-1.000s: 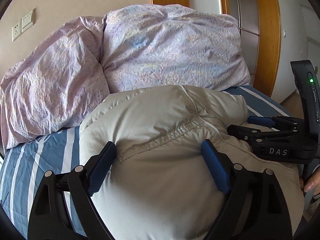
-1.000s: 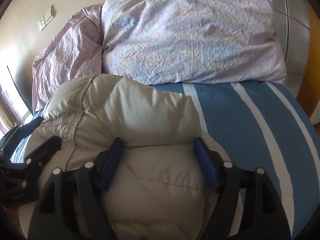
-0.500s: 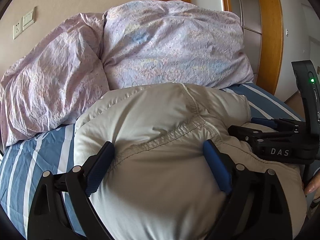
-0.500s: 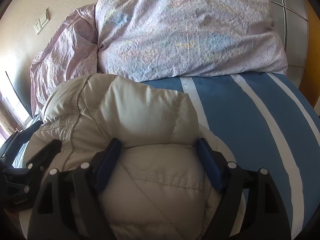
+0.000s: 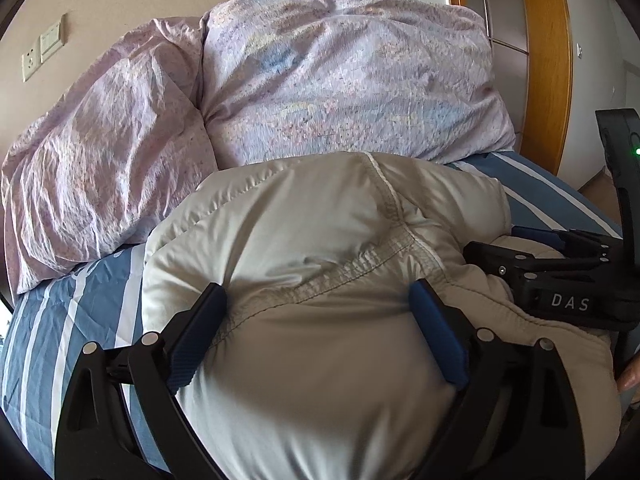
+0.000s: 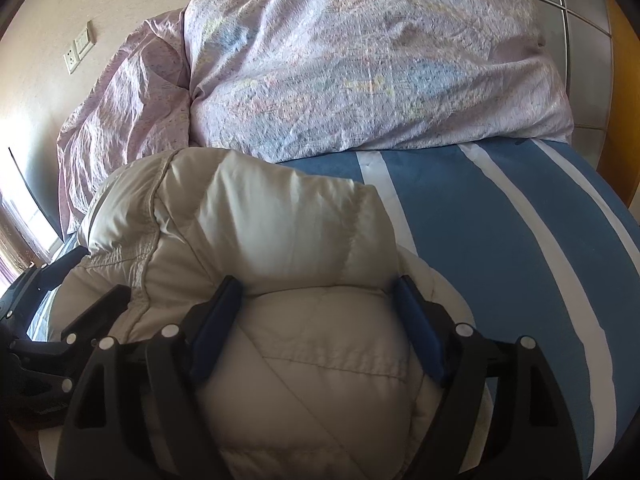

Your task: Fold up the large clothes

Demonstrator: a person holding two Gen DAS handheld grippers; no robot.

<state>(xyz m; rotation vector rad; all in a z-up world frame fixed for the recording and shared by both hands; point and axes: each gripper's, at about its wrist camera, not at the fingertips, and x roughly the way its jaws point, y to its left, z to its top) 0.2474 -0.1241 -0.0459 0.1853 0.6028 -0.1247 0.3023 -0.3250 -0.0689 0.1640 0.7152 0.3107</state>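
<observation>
The puffy jacket (image 5: pixel 320 240) is pale beige. The bedsheet (image 6: pixel 500 240) is blue with white stripes. Two pillows (image 5: pixel 340 80) — lilac, with a faint speckled floral print. Both grippers are black — finger pads (image 5: pixel 438 340) blue.

Daylight enters from the left, bleaching the wall (image 6: pixel 36 12). Both fisheye views bend strongly, with black vignetted corners. The near padded jacket (image 6: pixel 320 380) looks soft-focused and shadowed.

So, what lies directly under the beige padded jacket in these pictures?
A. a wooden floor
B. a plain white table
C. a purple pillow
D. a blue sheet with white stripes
D: the beige padded jacket lies on the blue sheet with white stripes, seen around it in both views.
</observation>
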